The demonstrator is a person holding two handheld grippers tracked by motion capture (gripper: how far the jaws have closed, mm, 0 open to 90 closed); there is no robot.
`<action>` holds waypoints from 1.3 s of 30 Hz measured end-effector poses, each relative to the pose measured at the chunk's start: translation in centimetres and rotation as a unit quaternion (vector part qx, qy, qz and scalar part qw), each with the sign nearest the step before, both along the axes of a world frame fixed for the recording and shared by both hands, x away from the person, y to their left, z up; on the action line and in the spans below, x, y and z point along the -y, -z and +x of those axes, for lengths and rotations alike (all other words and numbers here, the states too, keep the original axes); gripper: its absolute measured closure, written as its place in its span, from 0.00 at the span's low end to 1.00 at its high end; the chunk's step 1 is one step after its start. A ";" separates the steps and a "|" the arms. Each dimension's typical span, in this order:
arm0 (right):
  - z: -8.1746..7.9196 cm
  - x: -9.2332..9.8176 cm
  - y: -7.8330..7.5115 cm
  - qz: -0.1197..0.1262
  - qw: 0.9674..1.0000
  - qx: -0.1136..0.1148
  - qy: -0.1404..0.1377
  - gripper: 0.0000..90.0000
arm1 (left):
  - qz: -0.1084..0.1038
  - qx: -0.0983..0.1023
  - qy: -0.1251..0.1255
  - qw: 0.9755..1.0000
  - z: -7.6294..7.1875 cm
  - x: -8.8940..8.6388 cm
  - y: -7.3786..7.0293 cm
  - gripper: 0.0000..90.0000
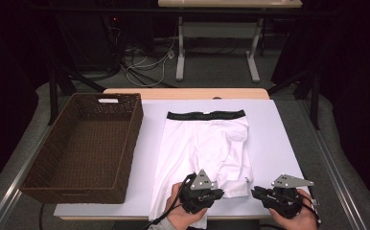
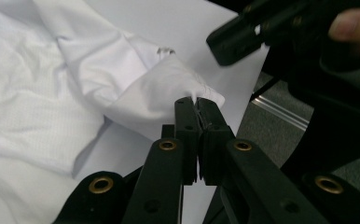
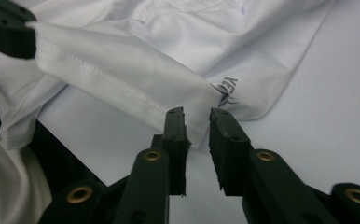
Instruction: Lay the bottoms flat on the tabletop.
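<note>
White shorts (image 1: 202,143) with a black waistband (image 1: 206,115) lie flat on the white table (image 1: 279,139), waistband at the far side. My left gripper (image 2: 199,105) is shut on the hem of the right-hand leg and holds that fold lifted off the table; in the high view it (image 1: 217,194) sits at the near edge. My right gripper (image 3: 197,116) is just to its right (image 1: 256,193), jaws apart, with the hem's corner (image 3: 192,123) between them by a small printed logo. The pads do not press on the cloth.
A brown wicker basket (image 1: 85,146), nothing in it, stands on the table's left side. The table's near edge runs just under both hands. A dark floor with cables and another table's legs (image 1: 180,57) lie beyond.
</note>
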State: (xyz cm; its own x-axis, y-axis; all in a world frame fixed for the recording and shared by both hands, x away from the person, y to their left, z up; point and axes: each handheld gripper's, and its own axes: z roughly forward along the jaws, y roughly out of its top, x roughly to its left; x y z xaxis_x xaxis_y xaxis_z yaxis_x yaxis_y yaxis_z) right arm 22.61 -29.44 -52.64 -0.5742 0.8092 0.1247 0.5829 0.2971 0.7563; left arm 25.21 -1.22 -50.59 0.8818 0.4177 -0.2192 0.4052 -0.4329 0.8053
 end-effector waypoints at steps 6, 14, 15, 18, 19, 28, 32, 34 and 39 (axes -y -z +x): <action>0.0 -0.7 0.8 0.019 1.000 0.018 -0.010 0.72 | -0.023 -0.003 -0.002 1.000 1.8 0.5 -2.2 0.98; 0.3 -1.9 1.9 0.032 0.999 0.012 -0.011 0.67 | -0.035 0.017 -0.018 0.999 4.0 1.1 -4.4 0.98; 0.3 -2.0 2.0 0.034 0.999 0.017 -0.011 0.67 | -0.035 0.020 -0.018 0.999 4.3 1.0 -4.6 0.98; 0.3 -2.5 1.9 0.039 0.999 0.017 -0.013 0.67 | -0.032 0.029 -0.034 0.998 5.0 0.5 -4.9 0.98; 0.4 -2.6 1.9 0.039 0.999 0.026 -0.015 0.67 | -0.031 0.035 -0.039 0.998 5.3 0.3 -4.9 0.98; 1.9 -4.7 2.5 0.021 0.998 0.037 -0.043 0.68 | -0.024 0.016 -0.085 0.996 7.2 -2.6 -3.0 0.98; 2.4 -5.2 2.9 0.011 0.998 0.029 -0.053 0.71 | -0.029 0.009 -0.102 0.994 7.6 -3.7 -2.4 0.98; 2.6 -5.4 3.0 0.006 0.998 0.028 -0.056 0.74 | -0.027 0.008 -0.105 0.994 7.7 -4.3 -2.2 0.98; 2.8 -5.7 3.6 -0.018 0.997 0.023 -0.065 0.87 | -0.032 0.003 -0.113 0.993 7.7 -4.7 -1.8 0.98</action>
State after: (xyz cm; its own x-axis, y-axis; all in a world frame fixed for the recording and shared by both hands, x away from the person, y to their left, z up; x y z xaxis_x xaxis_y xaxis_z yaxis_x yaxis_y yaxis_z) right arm 25.43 -23.76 -56.27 -0.6795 0.7306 0.0675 0.5022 0.3960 0.7687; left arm 32.88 3.44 -48.75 0.7682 0.5904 -0.2475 0.4817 -0.2784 0.8309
